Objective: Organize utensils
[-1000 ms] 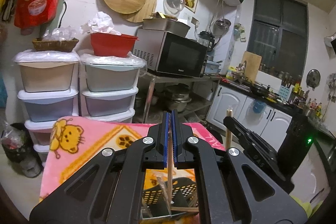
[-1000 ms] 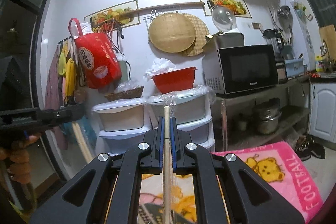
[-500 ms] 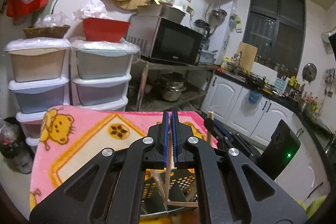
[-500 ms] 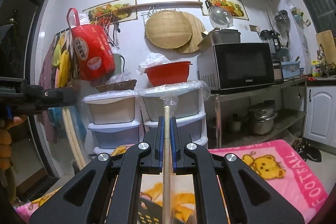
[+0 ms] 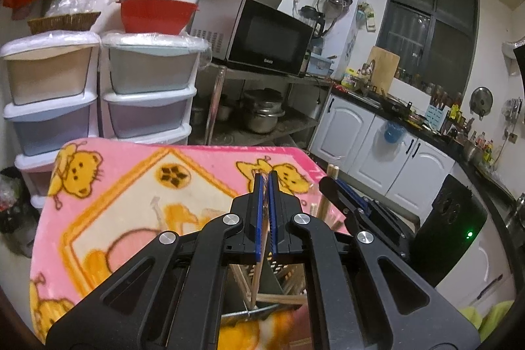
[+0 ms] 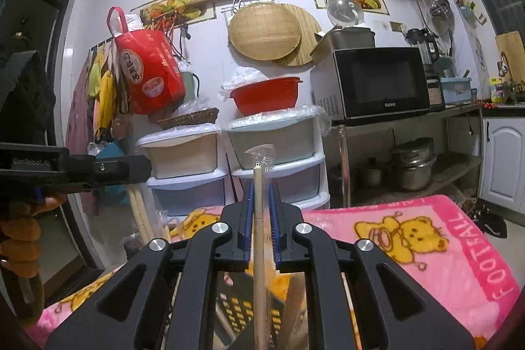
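Left hand-held gripper (image 5: 266,182): blue-padded jaws nearly together with a thin slit between them, clenched on a single wooden chopstick (image 5: 257,279) whose shaft drops from the pads into the holder below
Right hand-held gripper (image 6: 261,191): jaws parted, pads standing off either side of a wrapped chopstick pair (image 6: 259,238); no squeeze visible, so released, with the pair upright in the gap
Right hand-held gripper seen from the left wrist view (image 5: 331,182): angled in from the right, just beside the holder, wooden chopstick tips showing at its nose
Left hand-held gripper seen from the right wrist view (image 6: 144,164): black body reaching in from the left edge, held by a hand (image 6: 19,225)
Utensil holder (image 6: 242,314): dark perforated basket directly beneath both grippers, on the blanket; same holder in the left wrist view (image 5: 282,276) with several wooden chopsticks leaning inside
Wrapped chopstick pair: clear plastic sleeve crumpled at the top end, lower end running down toward the holder; whether it touches the bottom cannot be told
Bench (image 5: 137,186): covered by a pink blanket with yellow bear prints
Behind: stacked plastic drawers (image 6: 279,159), red basin (image 6: 265,95) on top of them, microwave (image 6: 377,81) on a metal rack
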The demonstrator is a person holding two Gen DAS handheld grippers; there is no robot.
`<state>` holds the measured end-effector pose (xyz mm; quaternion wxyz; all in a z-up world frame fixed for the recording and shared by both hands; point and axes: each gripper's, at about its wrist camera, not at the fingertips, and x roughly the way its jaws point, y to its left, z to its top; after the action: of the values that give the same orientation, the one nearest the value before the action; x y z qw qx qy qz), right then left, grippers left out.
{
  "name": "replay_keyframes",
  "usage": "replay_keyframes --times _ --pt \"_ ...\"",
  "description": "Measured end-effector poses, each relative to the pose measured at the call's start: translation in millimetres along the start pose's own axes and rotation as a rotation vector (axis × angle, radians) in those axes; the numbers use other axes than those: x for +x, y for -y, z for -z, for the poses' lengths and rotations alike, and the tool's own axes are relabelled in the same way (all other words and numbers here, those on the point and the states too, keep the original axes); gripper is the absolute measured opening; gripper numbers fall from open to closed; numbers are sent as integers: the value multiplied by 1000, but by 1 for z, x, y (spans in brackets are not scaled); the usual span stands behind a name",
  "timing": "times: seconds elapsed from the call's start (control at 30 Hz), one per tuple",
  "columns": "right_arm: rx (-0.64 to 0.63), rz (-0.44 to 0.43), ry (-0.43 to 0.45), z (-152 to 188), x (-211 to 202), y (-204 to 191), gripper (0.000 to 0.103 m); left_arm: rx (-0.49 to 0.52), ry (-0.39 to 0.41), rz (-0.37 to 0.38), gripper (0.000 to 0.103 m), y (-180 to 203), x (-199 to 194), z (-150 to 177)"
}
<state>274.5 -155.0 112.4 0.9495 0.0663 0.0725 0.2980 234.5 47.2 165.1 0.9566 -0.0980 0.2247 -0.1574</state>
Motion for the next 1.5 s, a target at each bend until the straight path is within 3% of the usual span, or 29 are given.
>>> replay_keyframes --times 0.23,0.33,0.7,0.87,0.97,1.07,1.33,1.5 --pt "49 4 -31 4 -19 6 27 -1 -21 -17 2 -1 -3 14" --pt "67 11 -44 6 -28 9 32 -6 -21 -25 7 -2 -7 20" --pt "114 43 -130 24 -73 8 56 2 -15 -84 50 -2 -31 47" --pt "110 79 -193 37 -89 2 76 -27 -40 -93 65 -4 -41 70" --pt "109 93 -240 47 -97 -1 81 -42 -57 -100 82 -4 -45 86" --pt "105 101 -273 57 -104 -5 85 -52 -74 -111 92 -4 -47 100" --pt "80 114 -362 80 -117 -21 95 -40 -113 -145 92 1 -47 134" --pt "37 124 -401 93 -122 -32 96 -34 -112 -170 92 5 -49 154"
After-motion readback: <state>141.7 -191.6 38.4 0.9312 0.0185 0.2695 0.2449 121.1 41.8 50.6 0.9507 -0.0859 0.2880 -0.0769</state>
